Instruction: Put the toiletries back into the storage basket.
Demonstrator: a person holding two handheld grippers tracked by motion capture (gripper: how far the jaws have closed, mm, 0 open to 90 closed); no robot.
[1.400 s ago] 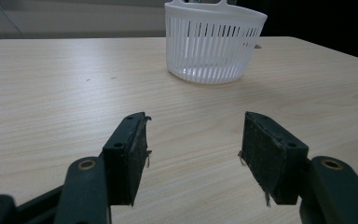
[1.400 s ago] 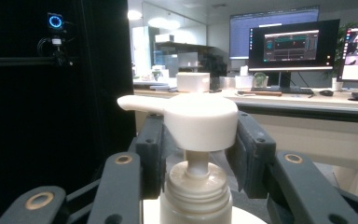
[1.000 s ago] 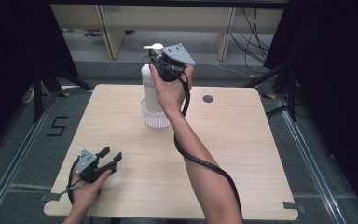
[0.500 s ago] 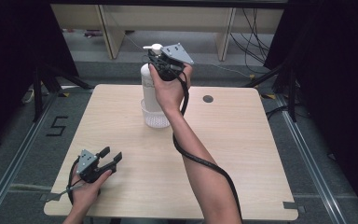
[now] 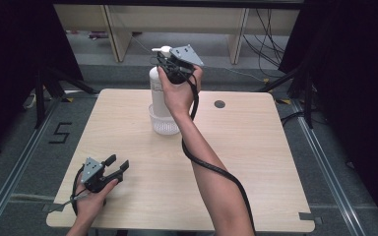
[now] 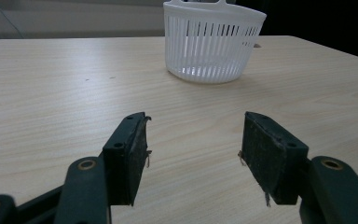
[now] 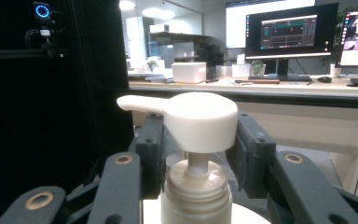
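- the right gripper is held high over the far part of the table, and its two jaws are closed on the pump head of a white pump bottle.
- in the right gripper view the jaws press on both sides of the pump head, and the spout points to the left of that view.
- the bottle stands upright with its lower part inside a small white slotted basket, which rests on the table near the far edge, a little left of the middle.
- the left gripper lies low at the near left corner of the table, held by the left hand, well apart from the basket.
- its jaws are spread wide and hold nothing; in the left gripper view bare wood shows between them and the basket stands farther ahead.
- a small dark round hole is in the table top, to the right of the basket.
- on the floor at the left of the table a mark like the number 5 is seen.
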